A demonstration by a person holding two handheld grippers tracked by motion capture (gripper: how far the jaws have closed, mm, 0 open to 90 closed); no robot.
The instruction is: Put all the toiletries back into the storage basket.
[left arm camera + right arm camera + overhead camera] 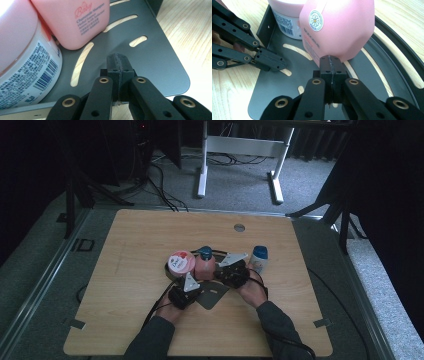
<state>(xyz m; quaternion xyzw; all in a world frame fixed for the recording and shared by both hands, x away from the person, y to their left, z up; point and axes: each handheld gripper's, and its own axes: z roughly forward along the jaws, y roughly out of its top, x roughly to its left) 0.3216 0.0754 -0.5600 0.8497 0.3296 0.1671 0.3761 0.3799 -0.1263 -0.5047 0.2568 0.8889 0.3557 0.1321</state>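
Both hands are down at the near middle of the wooden table [150, 240], and everything is crowded onto one dark metal rack [155, 62] with curved slots cut through its flat plate. On that plate stands a pink bottle [204, 266] with a blue cap, upright, and pressed right against it on its left is a white jar [180, 262] with a pink lid. In the left gripper view the two containers touch, the jar's barcode label facing the camera and the bottle's label reading "Baby".

The left gripper [186, 290] sits at the near edge of the rack, its jaws pinched fully together with nothing between them; in its own view the tips [117, 62] hover over bare plate, just short of the bottle's base and clear of it. The right gripper [231, 270] comes in from the bottle's other side, and its jaws are likewise squeezed tight, holding nothing. In the right gripper view the closed tips [331, 64] are right up at the bottom edge of the pink bottle; whether they actually touch it cannot be told. The left gripper shows there too, lying over the plate's far edge.

Off to the right, a small white bottle [259, 258] with a blue cap stands on the table just beside the right hand.
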